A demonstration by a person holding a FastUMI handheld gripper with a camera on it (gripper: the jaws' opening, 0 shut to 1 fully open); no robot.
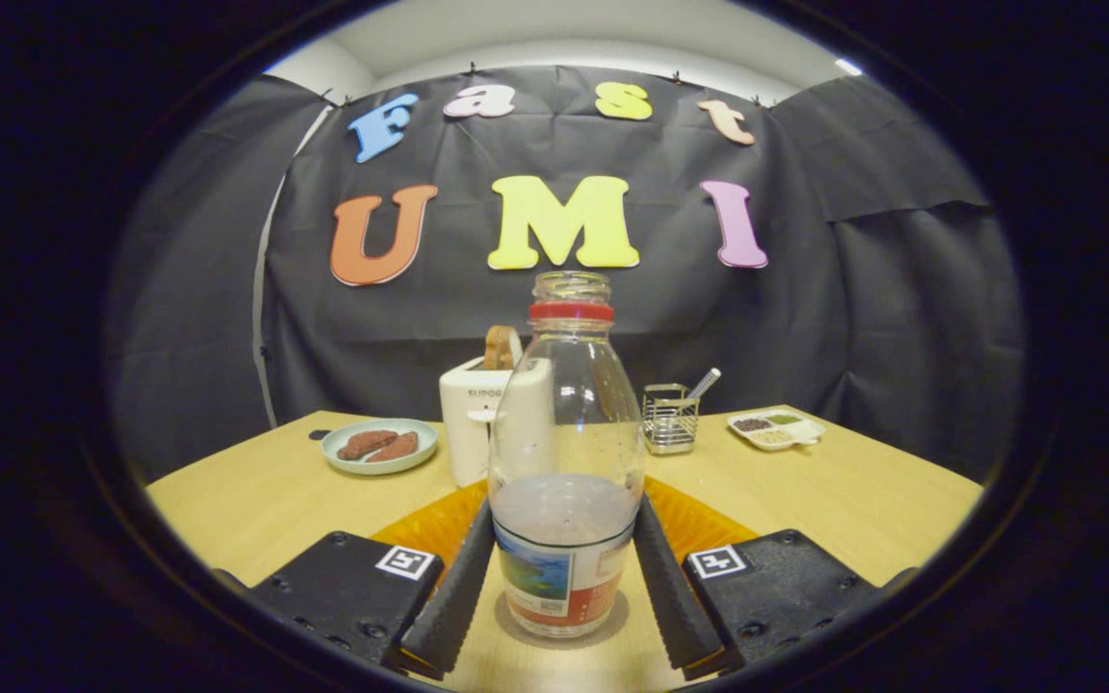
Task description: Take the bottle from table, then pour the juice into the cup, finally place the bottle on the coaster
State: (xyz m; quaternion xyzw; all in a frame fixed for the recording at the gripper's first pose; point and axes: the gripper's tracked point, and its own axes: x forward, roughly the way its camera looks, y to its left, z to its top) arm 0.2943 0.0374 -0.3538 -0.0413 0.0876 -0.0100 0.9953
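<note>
— Where's the gripper?
— Its fingers sit on either side of the bottle, touching its lower half; it looks like a grip, with the bottle standing on the table.
— The risk?
— No cap, juice inside: a tilt could spill it. A low hold may let it tip.
— Beyond?
— An orange coaster just behind, then the toaster.

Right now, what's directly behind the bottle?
Behind the bottle, held between the gripper fingers: a white toaster with a bread slice, partly seen through the glass, and an orange mat. The mat's middle is covered.
</note>
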